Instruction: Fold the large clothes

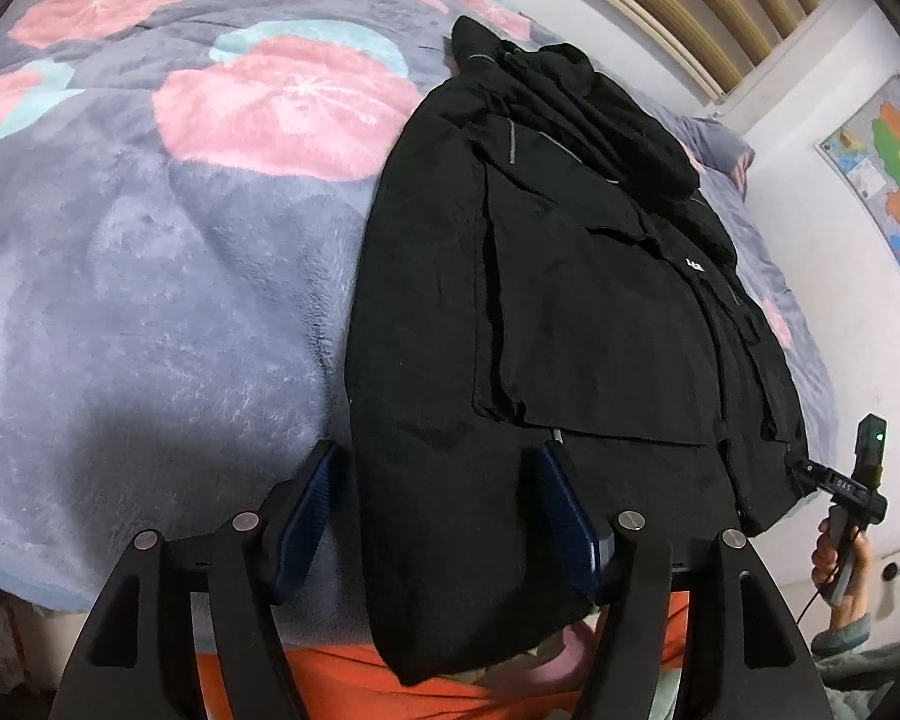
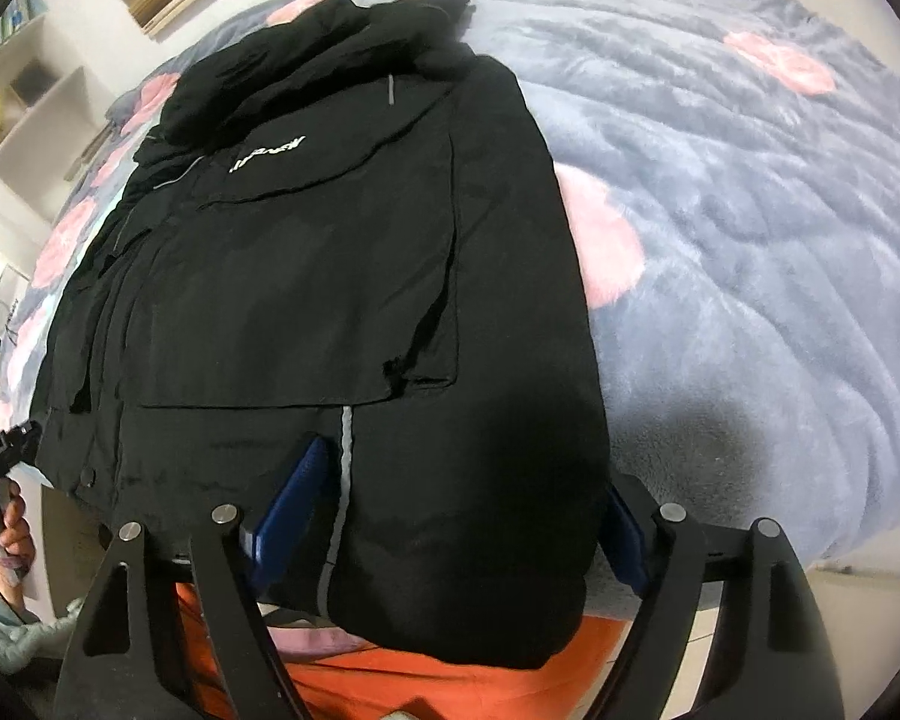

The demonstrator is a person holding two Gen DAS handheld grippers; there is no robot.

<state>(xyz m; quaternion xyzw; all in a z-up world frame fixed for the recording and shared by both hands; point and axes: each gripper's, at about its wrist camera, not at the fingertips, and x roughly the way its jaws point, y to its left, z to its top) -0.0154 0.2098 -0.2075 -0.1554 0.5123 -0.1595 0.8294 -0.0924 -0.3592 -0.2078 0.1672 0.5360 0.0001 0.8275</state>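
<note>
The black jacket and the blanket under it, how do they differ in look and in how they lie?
The black jacket is plain dark cloth with a small white logo and thin grey strips; the blanket is fluffy grey with pink and pale blue round shapes. The jacket lies folded narrow, its sides turned in; the blanket lies spread wide. The jacket's near end hangs over the bed edge; the blanket reaches far beyond it on both sides. Both are soft fabric.

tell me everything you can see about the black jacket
The black jacket lies lengthwise on the fleece blanket, sleeves folded in over its front, hood bunched at the far end. The fabric looks matte, with grey reflective strips and a white chest logo. Its near hem hangs over the bed edge, between the open pads of both grippers.
</note>
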